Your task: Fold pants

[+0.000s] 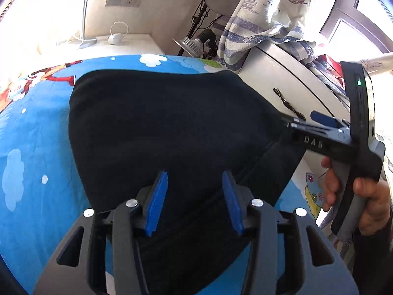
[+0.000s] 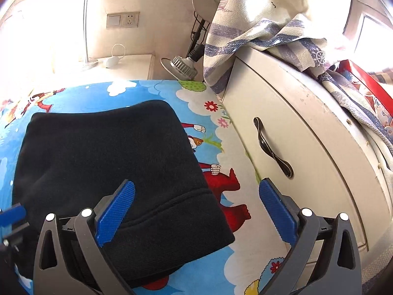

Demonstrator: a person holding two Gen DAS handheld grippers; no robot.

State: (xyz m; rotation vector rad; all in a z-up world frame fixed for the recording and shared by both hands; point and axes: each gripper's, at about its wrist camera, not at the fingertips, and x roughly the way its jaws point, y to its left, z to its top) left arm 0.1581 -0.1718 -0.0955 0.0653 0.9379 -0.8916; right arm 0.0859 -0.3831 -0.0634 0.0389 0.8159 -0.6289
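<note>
The black pants (image 1: 159, 127) lie folded in a thick bundle on the blue cartoon bedsheet (image 1: 36, 135); they also show in the right wrist view (image 2: 103, 152) with the hem band at the near right. My left gripper (image 1: 195, 196) is open just above the near part of the pants, with nothing between its blue pads. My right gripper (image 2: 196, 209) is wide open over the pants' near right corner, its left pad (image 2: 115, 209) above the cloth. In the left wrist view the right gripper (image 1: 294, 123) reaches the pants' right edge.
A white cabinet (image 2: 294, 135) with a dark handle (image 2: 272, 147) stands close on the right of the bed. A striped curtain (image 2: 258, 32) drapes over it. A white bedside table (image 2: 122, 66), a lamp (image 2: 179, 66) and a wall socket (image 2: 122, 19) stand beyond the bed.
</note>
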